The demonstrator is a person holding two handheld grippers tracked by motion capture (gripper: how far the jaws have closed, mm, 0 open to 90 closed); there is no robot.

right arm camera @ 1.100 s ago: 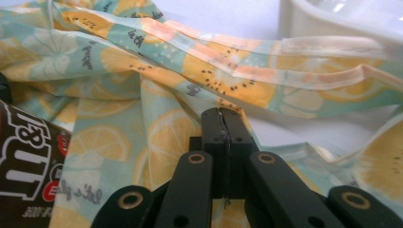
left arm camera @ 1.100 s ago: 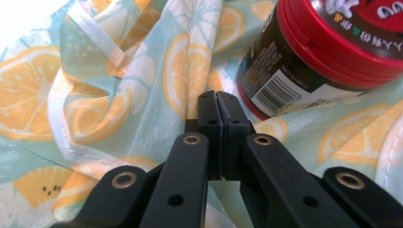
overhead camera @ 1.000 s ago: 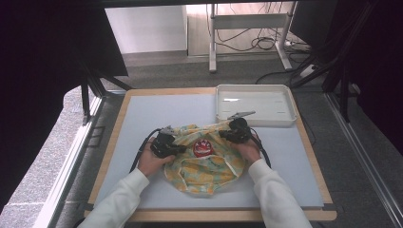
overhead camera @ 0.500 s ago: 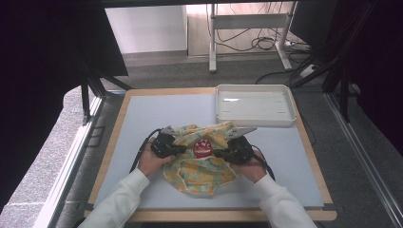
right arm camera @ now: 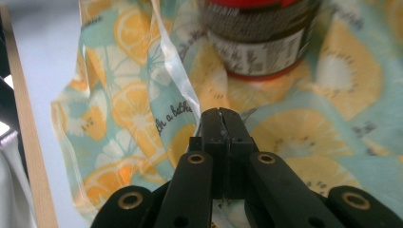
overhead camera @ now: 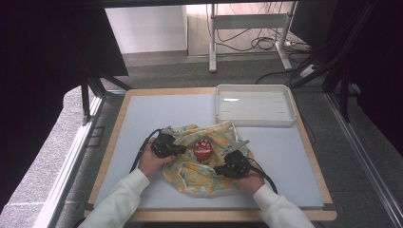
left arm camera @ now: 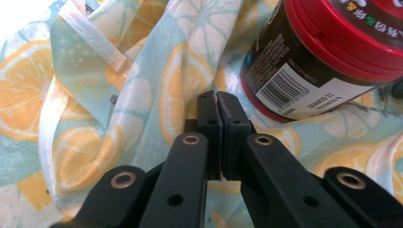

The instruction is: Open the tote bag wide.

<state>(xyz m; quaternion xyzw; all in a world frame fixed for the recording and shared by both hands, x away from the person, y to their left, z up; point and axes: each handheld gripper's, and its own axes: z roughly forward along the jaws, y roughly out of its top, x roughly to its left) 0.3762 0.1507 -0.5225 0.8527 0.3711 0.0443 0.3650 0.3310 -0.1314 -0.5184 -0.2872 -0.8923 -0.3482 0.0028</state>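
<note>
A dark-walled work bay with grey carpet holds a wooden-edged table [overhead camera: 119, 128] topped by a pale blue mat; an empty white tray [overhead camera: 290, 107] sits at its far right, well apart from the work. Near the front centre lies a lemon-print cloth [overhead camera: 199, 178], rumpled, with a red-lidded jar [overhead camera: 203, 149] standing upright on its middle. The left gripper [overhead camera: 178, 148] rests at the cloth's left edge, jaws pressed together on a raised fold of the fabric; in the left gripper view the cloth [left arm camera: 119, 95] bunches around the closed tips of that gripper [left arm camera: 219, 102], and the jar [left arm camera: 328, 57] stands just beyond them, to the right of that picture. The right gripper [overhead camera: 219, 168] sits at the cloth's near right, likewise closed on fabric; in the right gripper view a hemmed edge of the cloth [right arm camera: 142, 109] runs up from the closed tips of that gripper [right arm camera: 221, 118], and the jar [right arm camera: 259, 42] stands straight ahead, near but not touching. Assessment: the work in hand appears to be wrapping the jar. The jar lies between the two grippers, both near it, the left perhaps slightly nearer. The next move likely depends on carrying a held corner inward over the lid. Risk: a dragged fold could tip the jar.
</note>
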